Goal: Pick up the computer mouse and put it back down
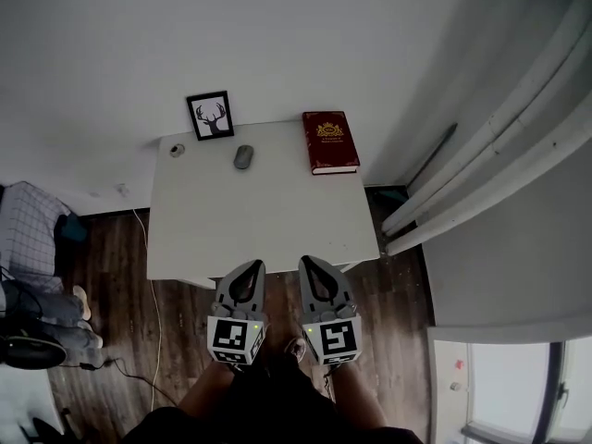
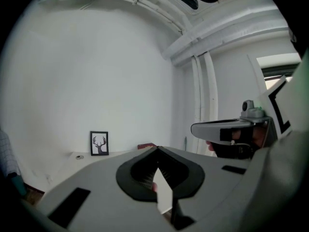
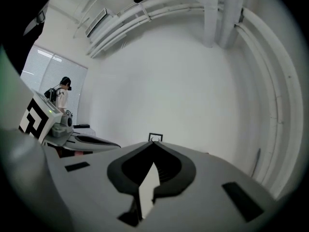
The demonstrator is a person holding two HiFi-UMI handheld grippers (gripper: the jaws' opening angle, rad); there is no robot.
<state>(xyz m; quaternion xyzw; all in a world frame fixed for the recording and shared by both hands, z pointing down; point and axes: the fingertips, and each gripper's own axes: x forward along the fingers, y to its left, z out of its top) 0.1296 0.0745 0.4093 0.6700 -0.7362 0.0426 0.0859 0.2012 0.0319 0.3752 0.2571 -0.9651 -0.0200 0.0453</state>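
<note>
White table (image 1: 268, 229) stands against the wall; the computer mouse (image 1: 243, 156) lies near its far edge, between a deer picture (image 1: 211, 116) and red book (image 1: 329, 141). Left gripper (image 1: 242, 283) and right gripper (image 1: 316, 280), both closed and empty, hover at the near edge.

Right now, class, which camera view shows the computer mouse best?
The head view: the computer mouse lies in full sight on the white table, beside the deer picture. Neither gripper view shows it: the left gripper and right gripper block the tabletop there.
</note>
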